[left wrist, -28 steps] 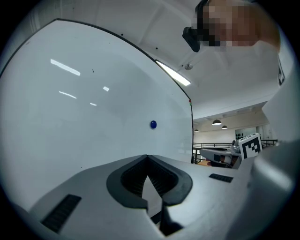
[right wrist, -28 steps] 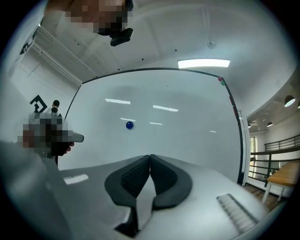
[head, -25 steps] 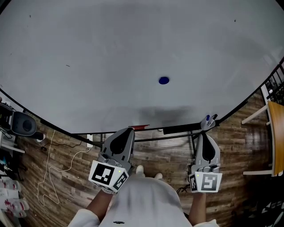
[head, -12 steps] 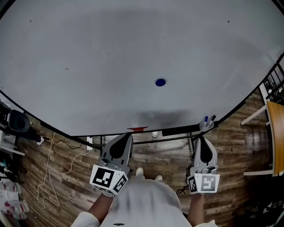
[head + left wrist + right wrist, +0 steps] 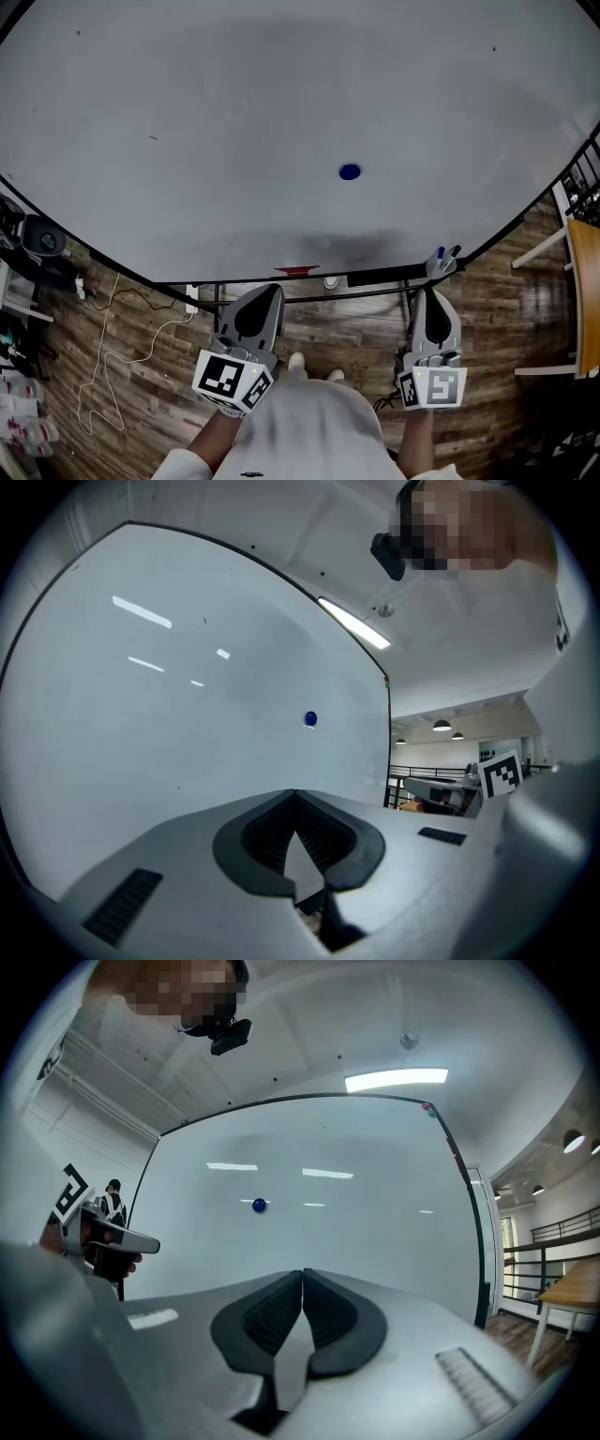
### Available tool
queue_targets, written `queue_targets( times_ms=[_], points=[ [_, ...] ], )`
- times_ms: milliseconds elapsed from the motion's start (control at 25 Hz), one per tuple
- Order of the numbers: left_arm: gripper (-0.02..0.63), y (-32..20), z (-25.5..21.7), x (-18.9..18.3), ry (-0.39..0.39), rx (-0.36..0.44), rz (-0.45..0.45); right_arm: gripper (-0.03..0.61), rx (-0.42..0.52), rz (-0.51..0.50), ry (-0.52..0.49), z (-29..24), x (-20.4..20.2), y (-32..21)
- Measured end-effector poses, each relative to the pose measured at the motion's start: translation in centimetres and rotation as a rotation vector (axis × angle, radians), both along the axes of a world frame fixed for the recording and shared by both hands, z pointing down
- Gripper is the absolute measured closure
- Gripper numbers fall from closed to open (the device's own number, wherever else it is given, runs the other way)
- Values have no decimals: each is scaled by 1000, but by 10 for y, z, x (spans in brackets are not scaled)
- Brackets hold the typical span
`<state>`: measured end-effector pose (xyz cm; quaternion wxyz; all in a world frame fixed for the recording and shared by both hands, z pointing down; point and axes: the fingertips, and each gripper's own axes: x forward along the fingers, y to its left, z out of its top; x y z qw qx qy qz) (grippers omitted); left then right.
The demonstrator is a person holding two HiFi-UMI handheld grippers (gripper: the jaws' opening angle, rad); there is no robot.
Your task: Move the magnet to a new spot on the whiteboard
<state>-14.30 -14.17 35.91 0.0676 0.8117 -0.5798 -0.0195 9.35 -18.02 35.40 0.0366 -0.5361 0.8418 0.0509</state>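
Observation:
A small round blue magnet [image 5: 350, 172] sticks to the big whiteboard [image 5: 234, 122], right of its middle. It also shows as a blue dot, the magnet [image 5: 310, 720] in the left gripper view and the magnet [image 5: 260, 1206] in the right gripper view. My left gripper [image 5: 269, 289] is held level below the board's lower edge, shut, nothing in it. My right gripper [image 5: 432, 292] hangs level to the right, well short of the magnet. Its jaws have just closed the last bit and stand shut and empty [image 5: 302, 1274].
A tray rail [image 5: 375, 277] with a red eraser [image 5: 296, 271] and markers [image 5: 442, 259] runs along the board's lower edge. Wooden floor lies below, with a white cable [image 5: 112, 366] at left. A wooden table [image 5: 586, 291] stands at the right edge.
The right gripper's jaws have drawn together the last small gap. Both grippers stay in place; only the head view shifts slightly.

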Motion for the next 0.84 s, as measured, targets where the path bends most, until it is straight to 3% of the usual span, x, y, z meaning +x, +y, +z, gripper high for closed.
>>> queue_targets(
  times_ms=[840],
  points=[
    [614,-2,0,2,-1,-1,13,578,-6,-17,1,1,-8,1]
  ],
)
